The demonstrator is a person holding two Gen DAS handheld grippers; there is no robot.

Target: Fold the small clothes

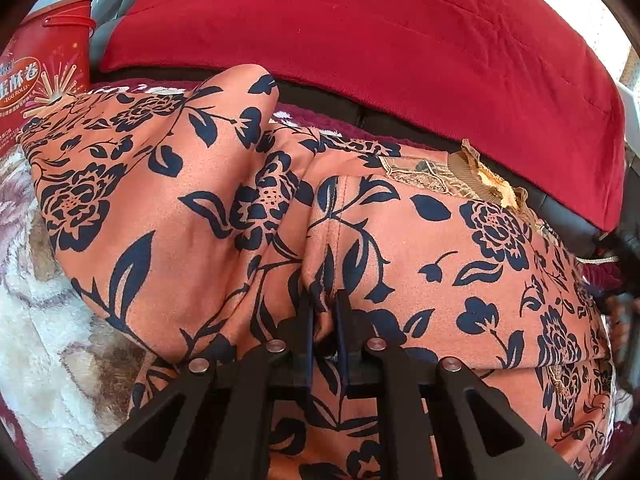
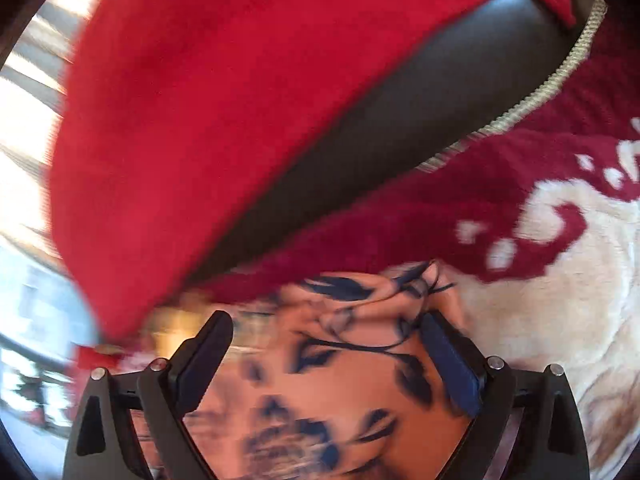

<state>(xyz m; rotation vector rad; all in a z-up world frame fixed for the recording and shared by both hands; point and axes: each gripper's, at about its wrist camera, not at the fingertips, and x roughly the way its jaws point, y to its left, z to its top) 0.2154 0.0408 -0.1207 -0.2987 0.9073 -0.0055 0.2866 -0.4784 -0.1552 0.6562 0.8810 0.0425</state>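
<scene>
In the left wrist view, the left hand-held gripper [image 1: 325,312] is sitting at the lower centre of the frame, its two dark fingers [image 1: 307,328] drawn close together and pinching a raised fold of the orange garment [image 1: 192,184]. This garment, printed with dark blue flowers and leaves, is spreading across most of the middle of the frame, bunched into soft ridges. A lacy tan collar [image 1: 476,178] is showing at its upper right edge. The garment is lying on a fluffy blanket [image 1: 52,280] in cream, brown and dark red, visible at the lower left. Above it, a plain red cloth [image 1: 360,32] is filling the upper part of the frame, draped over a dark cushion [image 1: 400,120]. At the upper left, a red egg-roll tin [image 1: 44,68] is standing just beside the garment's far corner.

In the right wrist view, which is blurred, the right hand-held gripper [image 2: 326,344] is at the lower centre with its fingers [image 2: 452,356] spread wide apart and nothing clamped between the pads. The orange garment [image 2: 344,380] is lying under and between the spread fingers, reaching the bottom of the frame. The red cloth [image 2: 200,120] is crossing the upper left, the dark cushion [image 2: 440,100] is running diagonally beside it, and the blanket [image 2: 560,272] is taking up the right side.
</scene>
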